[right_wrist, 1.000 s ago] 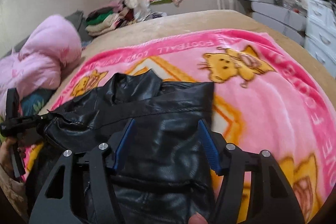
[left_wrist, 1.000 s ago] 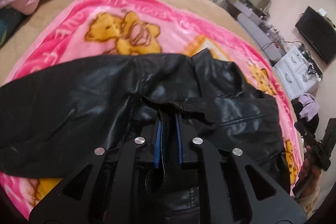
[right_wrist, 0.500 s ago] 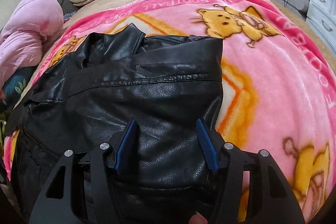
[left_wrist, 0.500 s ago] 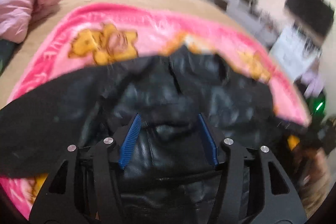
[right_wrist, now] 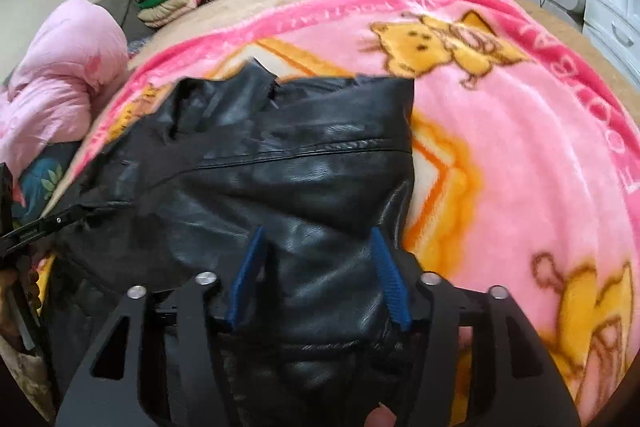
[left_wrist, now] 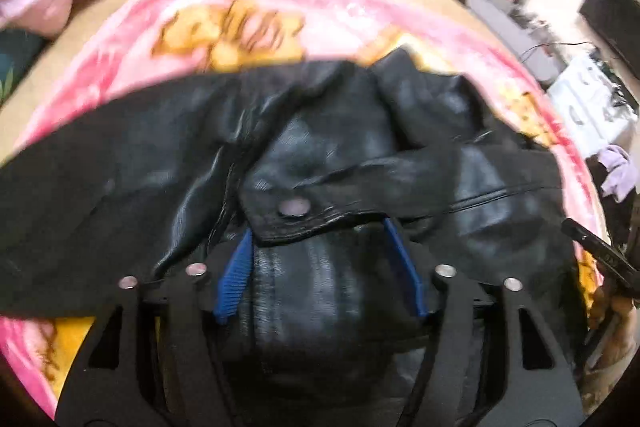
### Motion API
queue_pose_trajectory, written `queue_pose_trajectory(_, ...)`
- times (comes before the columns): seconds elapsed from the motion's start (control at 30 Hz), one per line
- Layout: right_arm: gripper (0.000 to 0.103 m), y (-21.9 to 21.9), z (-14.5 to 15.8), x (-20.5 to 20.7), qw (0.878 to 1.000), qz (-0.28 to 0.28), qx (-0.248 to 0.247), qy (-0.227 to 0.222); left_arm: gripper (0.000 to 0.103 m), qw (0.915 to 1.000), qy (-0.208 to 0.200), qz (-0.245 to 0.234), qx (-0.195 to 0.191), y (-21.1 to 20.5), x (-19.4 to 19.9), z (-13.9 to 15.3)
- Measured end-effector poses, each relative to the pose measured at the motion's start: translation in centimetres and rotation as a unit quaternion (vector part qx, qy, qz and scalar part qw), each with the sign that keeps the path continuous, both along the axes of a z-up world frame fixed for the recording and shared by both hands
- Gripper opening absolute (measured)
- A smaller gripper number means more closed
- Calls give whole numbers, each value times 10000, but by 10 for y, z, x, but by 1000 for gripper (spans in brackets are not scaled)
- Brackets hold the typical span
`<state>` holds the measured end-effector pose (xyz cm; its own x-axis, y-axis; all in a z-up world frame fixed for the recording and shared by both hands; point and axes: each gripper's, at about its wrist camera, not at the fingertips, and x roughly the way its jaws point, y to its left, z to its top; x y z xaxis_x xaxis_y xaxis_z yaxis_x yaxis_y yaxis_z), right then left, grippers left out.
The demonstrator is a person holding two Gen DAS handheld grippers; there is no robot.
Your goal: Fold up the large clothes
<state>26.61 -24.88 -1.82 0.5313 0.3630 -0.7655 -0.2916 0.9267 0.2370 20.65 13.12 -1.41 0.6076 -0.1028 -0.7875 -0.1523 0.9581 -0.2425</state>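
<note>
Folding is at a release: the left gripper is opening, a snap tab of the black jacket lying loose over its jaws, unpinched. The right gripper hovers half-open, holding nothing. Jacket lies on the pink blanket. Next probably needs a fresh edge grasp.

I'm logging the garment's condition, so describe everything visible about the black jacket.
The black jacket looks like glossy, creased leather or imitation leather, with stitched seams, a raised collar and a tab bearing a round snap. It lies partly folded on the pink cartoon blanket, its right side folded to a straight edge, its left side spread wide. The left gripper, jaws opening, and the right gripper, jaws apart, hang over it; neither clamps it.
</note>
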Motion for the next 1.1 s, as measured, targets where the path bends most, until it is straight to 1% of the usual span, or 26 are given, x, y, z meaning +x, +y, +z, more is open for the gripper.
queue_pose_trajectory(0.03,61,0,4,-3,10000,29,52,-60,67,9998,-149,-45,108,-5,-4,9)
queue_pose_trajectory(0.07,61,2,9,-9,9999,80,84,-128,71,9994,-263,-85,214,-11,-8,17)
queue_pose_trajectory(0.1,63,5,13,-14,9997,139,89,-197,78,9985,-429,-150,308,-19,-15,26)
queue_pose_trajectory(0.13,64,8,15,-18,9994,195,92,-252,86,9980,-518,-192,322,-23,-18,30)
queue_pose_trajectory(0.2,67,15,19,-25,9989,337,69,-310,94,9967,-630,-381,354,-38,-23,35)
queue_pose_trajectory(0.23,71,20,20,-28,9986,394,40,-356,94,9959,-640,-512,380,-47,-24,36)
queue_pose_trajectory(0.27,72,22,22,-29,9984,410,34,-385,94,9952,-654,-589,427,-52,-25,36)
queue_pose_trajectory(0.37,72,29,24,-34,9977,528,69,-415,94,9912,-612,-885,774,-75,-24,30)
queue_pose_trajectory(0.4,72,31,24,-35,9976,550,75,-416,94,9900,-508,-995,866,-82,-24,24)
queue_pose_trajectory(0.43,72,33,24,-35,9974,591,81,-405,94,9900,-312,-1060,877,-86,-21,15)
queue_pose_trajectory(0.5,72,38,24,-38,9967,713,50,-394,94,9922,-25,-1039,686,-83,-16,0)
queue_pose_trajectory(0.57,73,44,23,-41,9955,860,-3,-388,94,9951,292,-826,459,-72,-13,-19)
queue_pose_trajectory(0.6,74,48,21,-43,9950,929,-40,-371,93,9956,352,-784,368,-70,-14,-25)
queue_pose_trajectory(0.63,74,50,19,-44,9947,962,-71,-359,93,9960,370,-772,238,-66,-15,-30)
queue_pose_trajectory(0.7,76,55,13,-44,9943,1004,-220,-273,93,9963,352,-765,175,-64,-16,-33)
queue_pose_trajectory(0.73,81,56,7,-43,9946,946,-381,-189,93,9962,336,-782,208,-65,-16,-32)
queue_pose_trajectory(0.77,82,55,1,-40,9947,848,-570,-91,93,9961,317,-793,222,-65,-17,-33)
queue_pose_trajectory(0.8,82,54,-11,-36,9935,693,-897,62,93,9962,298,-796,203,-65,-18,-34)
queue_pose_trajectory(0.83,82,52,-17,-34,9931,678,-947,129,93,9965,271,-780,150,-64,-18,-36)
queue_pose_trajectory(0.87,82,48,-22,-32,9943,669,-810,186,93,9965,265,-776,140,-63,-18,-36)
queue_pose_trajectory(0.9,81,47,-22,-32,9948,639,-764,209,93,9965,269,-779,152,-64,-18,-36)
queue_pose_trajectory(1.03,82,49,-19,-33,9942,640,-845,183,93,9963,287,-782,221,-65,-17,-33)
queue_pose_trajectory(1.1,84,50,-14,-36,9942,651,-839,139,93,9961,291,-783,298,-68,-17,-30)
